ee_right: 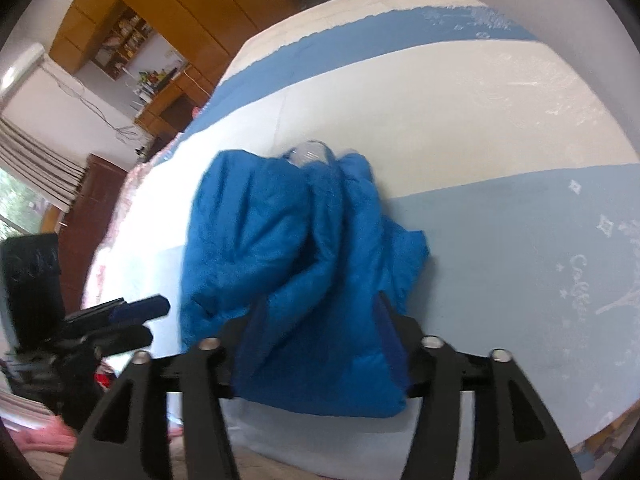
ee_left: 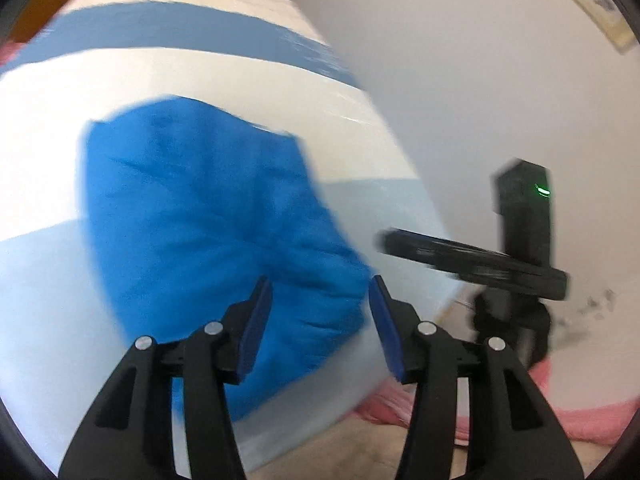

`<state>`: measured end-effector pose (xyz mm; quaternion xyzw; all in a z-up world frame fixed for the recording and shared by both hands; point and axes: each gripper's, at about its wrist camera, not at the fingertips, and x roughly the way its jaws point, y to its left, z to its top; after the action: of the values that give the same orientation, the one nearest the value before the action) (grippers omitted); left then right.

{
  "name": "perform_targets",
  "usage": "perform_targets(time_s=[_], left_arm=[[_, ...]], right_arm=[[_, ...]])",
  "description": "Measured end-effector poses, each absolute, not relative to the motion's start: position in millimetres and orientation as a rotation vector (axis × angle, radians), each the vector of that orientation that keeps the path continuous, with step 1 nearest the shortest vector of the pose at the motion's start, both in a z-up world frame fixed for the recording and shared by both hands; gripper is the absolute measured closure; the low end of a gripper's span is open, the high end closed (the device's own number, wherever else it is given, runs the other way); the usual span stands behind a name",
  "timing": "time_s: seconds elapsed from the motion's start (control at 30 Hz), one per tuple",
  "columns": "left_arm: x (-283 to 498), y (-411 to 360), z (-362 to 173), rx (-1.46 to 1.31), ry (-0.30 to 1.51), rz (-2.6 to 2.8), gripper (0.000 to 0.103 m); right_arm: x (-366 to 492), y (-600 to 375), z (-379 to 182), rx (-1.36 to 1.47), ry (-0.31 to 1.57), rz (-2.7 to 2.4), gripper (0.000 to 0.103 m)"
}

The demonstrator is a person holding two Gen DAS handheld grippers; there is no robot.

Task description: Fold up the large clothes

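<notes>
Left gripper [ee_left: 320, 320] hovered with fingers spread apart above the blue garment's [ee_left: 208, 248] near edge, right gripper [ee_right: 316, 344] spread around a bunched fold of that garment, whether pinching it unclear, garment crumpled on the blue-and-white striped bed [ee_right: 500, 240], wooden cabinets [ee_right: 168, 4] beyond the garment.

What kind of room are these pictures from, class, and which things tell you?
Probably a bedroom: a white and blue striped bed cover under a fuzzy blue garment, with brown wooden cupboards behind.
</notes>
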<state>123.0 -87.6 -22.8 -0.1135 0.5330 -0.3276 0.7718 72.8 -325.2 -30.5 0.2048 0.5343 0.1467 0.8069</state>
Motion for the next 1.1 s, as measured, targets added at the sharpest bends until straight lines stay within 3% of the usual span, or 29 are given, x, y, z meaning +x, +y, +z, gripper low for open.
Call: perform_targets(time_s=[0.3, 0.9, 0.93, 1.07, 1.1], left_arm=[[153, -47, -37, -0.114, 1.14, -0.342, 0.054], [168, -35, -42, -0.073, 1.111, -0.232, 0.052], [169, -35, -43, -0.075, 1.112, -0.232, 0.052], [169, -35, -44, -0.077, 1.119, -0.225, 0.052], [169, -35, -44, -0.077, 1.12, -0.223, 0.052]], right_arm=[[109, -303, -34, 0.493, 1.23, 0.392, 0.029], [175, -246, -73, 0.265, 1.329, 0.401, 0.028], [176, -243, -76, 0.244, 1.33, 0.398, 0.031], [176, -231, -78, 0.203, 1.322, 0.423, 0.063], [175, -229, -76, 0.199, 1.31, 0.434, 0.067]])
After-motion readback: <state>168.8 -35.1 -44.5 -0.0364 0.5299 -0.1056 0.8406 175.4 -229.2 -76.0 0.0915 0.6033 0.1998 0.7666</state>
